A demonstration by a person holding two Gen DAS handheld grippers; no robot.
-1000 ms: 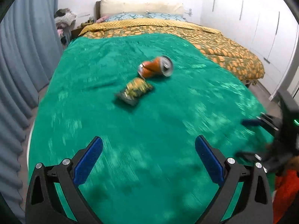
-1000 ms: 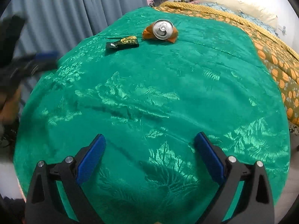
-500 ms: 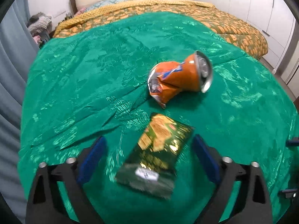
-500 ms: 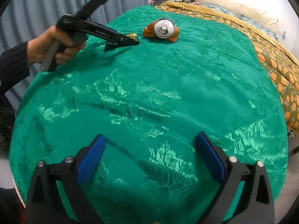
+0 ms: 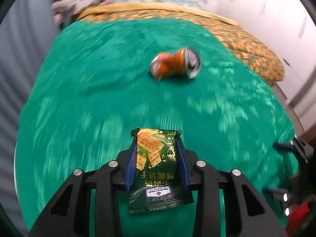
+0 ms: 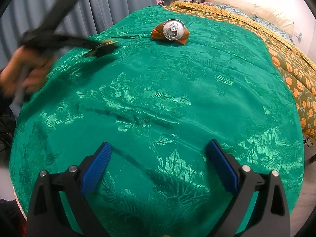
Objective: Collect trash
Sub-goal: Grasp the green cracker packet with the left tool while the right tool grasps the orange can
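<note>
Left gripper point(image 5: 158, 159) closing on the snack wrapper point(image 5: 158, 169), pads apparently touching its long sides. Crushed can point(image 6: 171, 31) lies beyond, mid-bed toward the headboard end; right gripper point(image 6: 158, 164) wide, empty, farther off.

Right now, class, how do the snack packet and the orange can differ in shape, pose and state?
The snack packet is flat and dark green; the orange can is rounded, crushed at its base end. The packet sits between the left gripper pads, whose jaws are closing on it; the can lies untouched on its side on the green bedspread. Both are trash still to collect.
</note>
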